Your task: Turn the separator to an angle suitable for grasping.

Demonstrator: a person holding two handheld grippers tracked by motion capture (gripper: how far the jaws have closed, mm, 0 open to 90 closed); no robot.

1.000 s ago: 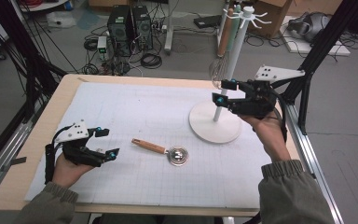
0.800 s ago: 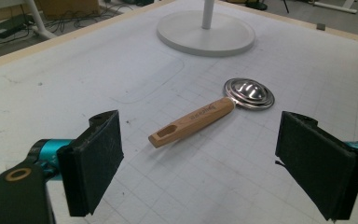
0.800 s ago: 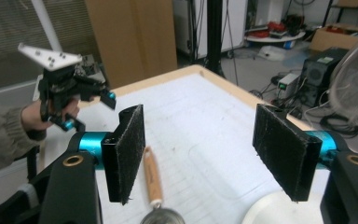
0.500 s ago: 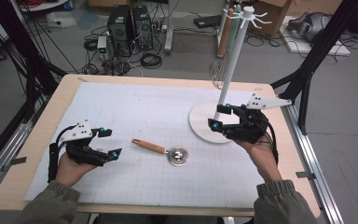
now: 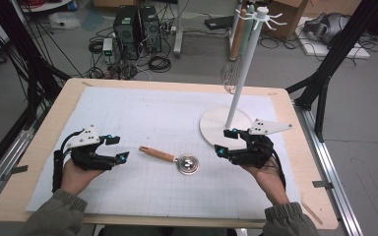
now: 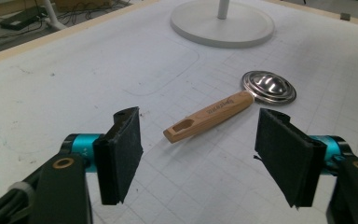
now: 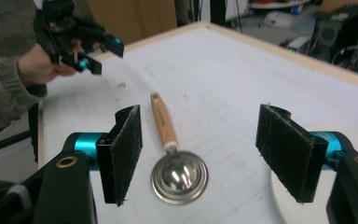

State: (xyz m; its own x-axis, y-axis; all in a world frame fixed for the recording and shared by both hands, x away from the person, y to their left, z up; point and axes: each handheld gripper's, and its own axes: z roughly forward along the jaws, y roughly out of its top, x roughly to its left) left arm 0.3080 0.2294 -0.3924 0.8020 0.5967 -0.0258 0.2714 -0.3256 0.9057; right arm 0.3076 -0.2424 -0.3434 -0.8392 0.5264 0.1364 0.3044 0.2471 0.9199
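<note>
A measuring spoon (image 5: 170, 158) with a wooden handle and a round metal bowl lies on the white mat near the table's middle, handle pointing left. My left gripper (image 5: 117, 147) sits low to the left of the handle, open; its jaws have just been closing, with nothing between them. In the left gripper view the spoon (image 6: 223, 106) lies just ahead of the left gripper (image 6: 198, 158). My right gripper (image 5: 226, 141) is open to the right of the bowl, empty. The right gripper view has the spoon (image 7: 165, 128) ahead of and below the right gripper (image 7: 198, 158), and the left gripper (image 7: 105, 58) farther off.
A white stand with a round base (image 5: 216, 129) and a tall pole (image 5: 243, 73) stands at the back right, close behind my right gripper. A whisk (image 5: 231, 73) and other utensils hang from its hooks. The white mat (image 5: 142, 113) covers most of the wooden table (image 5: 44, 142).
My right gripper has come down and toward me from beside the stand's pole to just above the mat, right of the spoon. The left gripper's jaws have narrowed; that hand stayed put.
</note>
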